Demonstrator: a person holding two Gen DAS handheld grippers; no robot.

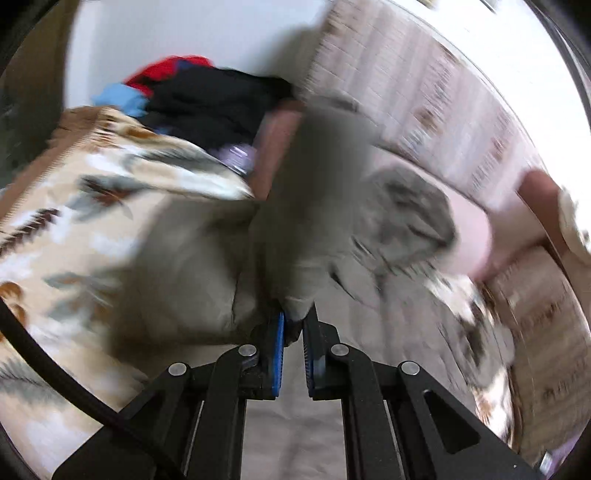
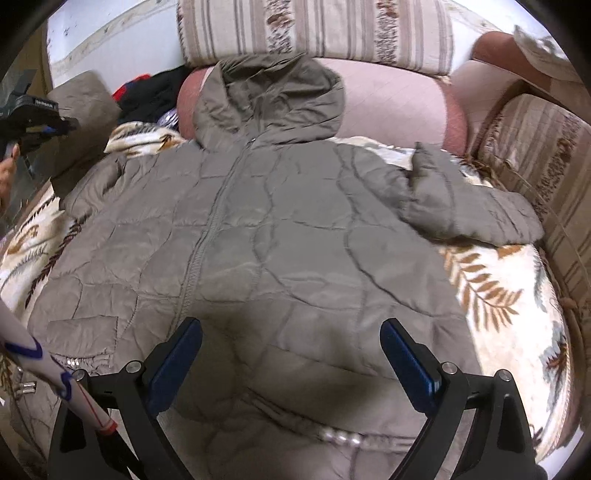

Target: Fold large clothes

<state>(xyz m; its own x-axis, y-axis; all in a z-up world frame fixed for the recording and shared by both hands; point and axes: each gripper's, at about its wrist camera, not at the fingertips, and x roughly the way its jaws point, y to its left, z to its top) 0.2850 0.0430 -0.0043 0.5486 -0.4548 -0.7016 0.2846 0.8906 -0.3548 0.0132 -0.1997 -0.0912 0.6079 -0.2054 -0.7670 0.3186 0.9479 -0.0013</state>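
Observation:
A grey-green quilted hooded jacket [image 2: 258, 236] lies front up on a leaf-patterned blanket [image 2: 495, 295], hood toward the sofa back, zipper shut. Its right sleeve [image 2: 469, 210] lies folded at the upper right. My right gripper [image 2: 291, 332] is open and empty, hovering above the jacket's lower front. My left gripper [image 1: 293, 321] is shut on a fold of the jacket's left sleeve [image 1: 314, 206], lifted off the blanket; that view is motion-blurred. The left gripper also shows at the far left of the right wrist view [image 2: 37, 122].
A striped sofa back [image 2: 317, 33] and arm [image 2: 539, 147] border the blanket. A pink cushion [image 2: 391, 99] lies behind the hood. A pile of dark, red and blue clothes [image 1: 199, 96] sits in the corner. A white pole [image 2: 48, 369] crosses the lower left.

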